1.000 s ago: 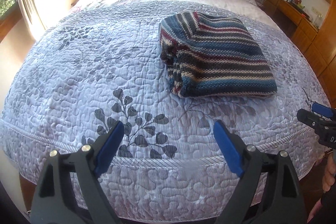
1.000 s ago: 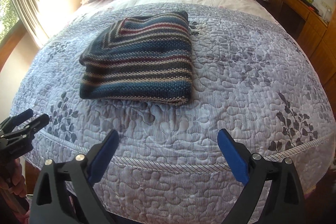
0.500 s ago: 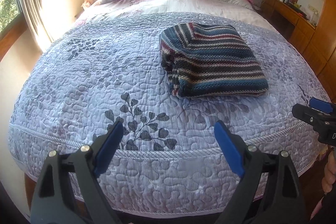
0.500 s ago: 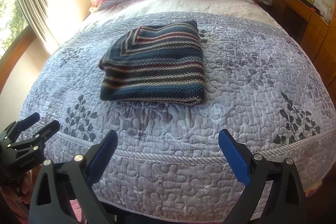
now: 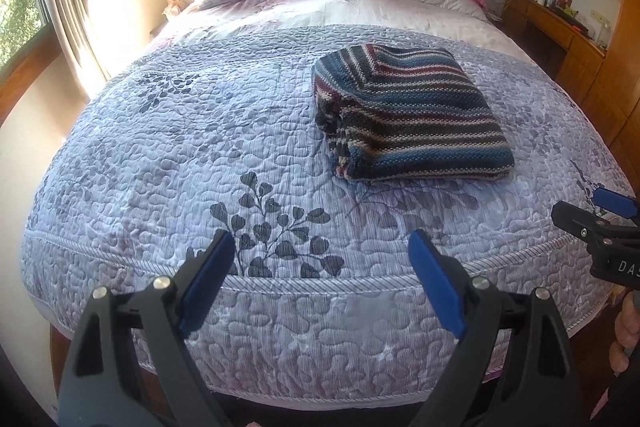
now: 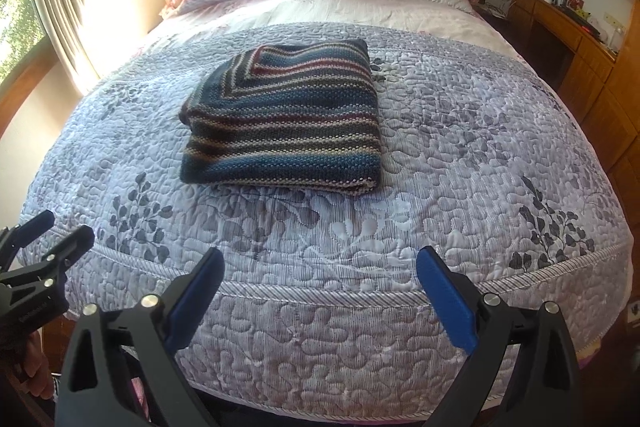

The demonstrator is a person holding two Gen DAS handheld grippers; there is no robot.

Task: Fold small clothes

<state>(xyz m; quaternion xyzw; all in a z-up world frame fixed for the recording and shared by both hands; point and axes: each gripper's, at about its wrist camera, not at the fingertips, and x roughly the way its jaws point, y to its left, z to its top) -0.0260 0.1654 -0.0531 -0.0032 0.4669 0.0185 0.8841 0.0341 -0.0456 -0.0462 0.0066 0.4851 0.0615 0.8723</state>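
Both grippers, left gripper (image 5: pixel 322 261) and right gripper (image 6: pixel 320 277), are backing away wide-jawed (holding nothing); the striped knit (image 5: pixel 408 115) is lying folded, so this 1 looks finished.

Right gripper (image 6: pixel 320 291) hangs at the foot of the bed (image 6: pixel 440 147), blue-padded fingers (image 6: pixel 444 299) spread wide, nothing between them. Folded striped knit (image 6: pixel 284 123) lies flat on the quilt, well apart. Left gripper (image 6: pixel 36 251) pokes in at the left edge, also parted.
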